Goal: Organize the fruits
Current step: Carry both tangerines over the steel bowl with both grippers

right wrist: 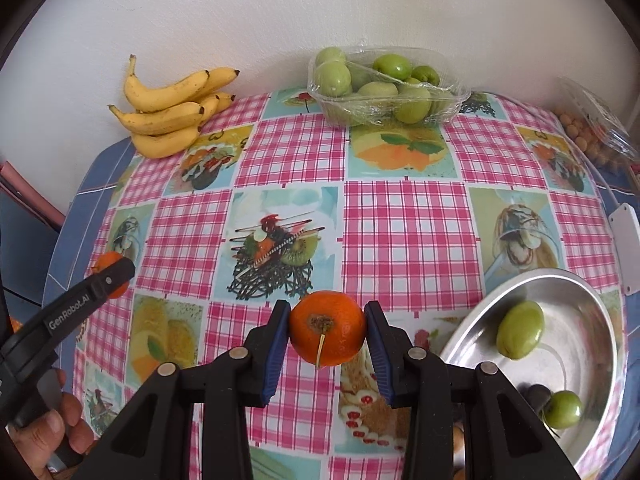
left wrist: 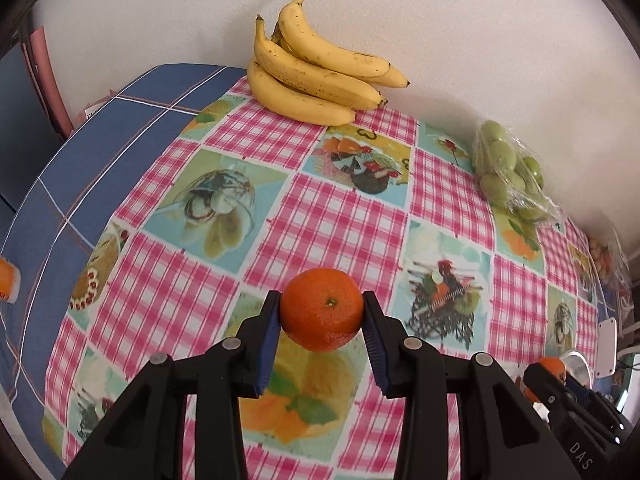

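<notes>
My left gripper is shut on an orange mandarin, held above the chequered tablecloth; from the right wrist view the same gripper shows at the left with its mandarin. My right gripper is shut on a second mandarin with a small stalk, lifted over the cloth just left of a metal bowl. In the bowl lie two green fruits and a dark one. The left wrist view catches the right gripper at the lower right.
A bunch of bananas leans on the white wall at the back. A clear tray of green fruits stands at the back, a plastic pack of small brown fruits to its right. A hand holds the left gripper.
</notes>
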{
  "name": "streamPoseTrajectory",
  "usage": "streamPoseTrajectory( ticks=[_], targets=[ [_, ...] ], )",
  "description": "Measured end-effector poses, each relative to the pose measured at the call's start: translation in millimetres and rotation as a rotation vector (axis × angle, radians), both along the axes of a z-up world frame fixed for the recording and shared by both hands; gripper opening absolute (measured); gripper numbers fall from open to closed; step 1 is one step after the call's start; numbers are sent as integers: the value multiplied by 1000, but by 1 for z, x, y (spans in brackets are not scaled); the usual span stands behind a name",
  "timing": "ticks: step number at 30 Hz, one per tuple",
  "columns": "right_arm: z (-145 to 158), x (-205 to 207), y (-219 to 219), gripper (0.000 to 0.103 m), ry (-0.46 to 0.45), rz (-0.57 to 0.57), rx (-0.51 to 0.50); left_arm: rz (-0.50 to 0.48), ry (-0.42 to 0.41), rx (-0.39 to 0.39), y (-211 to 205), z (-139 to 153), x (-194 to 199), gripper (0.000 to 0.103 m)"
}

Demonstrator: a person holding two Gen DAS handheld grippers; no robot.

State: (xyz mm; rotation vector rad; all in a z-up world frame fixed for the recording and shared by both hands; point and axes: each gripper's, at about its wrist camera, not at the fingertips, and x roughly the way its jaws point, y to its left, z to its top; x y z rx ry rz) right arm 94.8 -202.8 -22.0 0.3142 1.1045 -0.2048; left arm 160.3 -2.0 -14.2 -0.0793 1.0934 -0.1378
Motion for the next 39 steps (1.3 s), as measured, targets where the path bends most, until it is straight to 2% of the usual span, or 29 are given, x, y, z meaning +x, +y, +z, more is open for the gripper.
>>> streamPoseTrajectory(
  ticks=[5, 14, 20, 28, 32, 39],
  targets=[
    [8, -28, 7, 40, -7, 5, -19, -43, 21, 3, -2, 3, -26, 41],
    [14, -70, 16, 40, 4, 16, -46, -97, 1, 51, -7, 11, -73, 41],
    [17, -90, 25, 40, -5, 39, -66, -111, 19, 45, -11, 8, -94, 41],
    [7, -111, 26, 41, 22, 49, -71, -158, -13, 35, -25, 17, -123, 41],
    [-2, -122, 10, 41, 46, 10, -48, -200, -12, 33, -42, 16, -129, 41],
    [-15, -142, -46, 40, 92, -141, -16, -295, -9, 16, -79, 16, -142, 41]
  ],
)
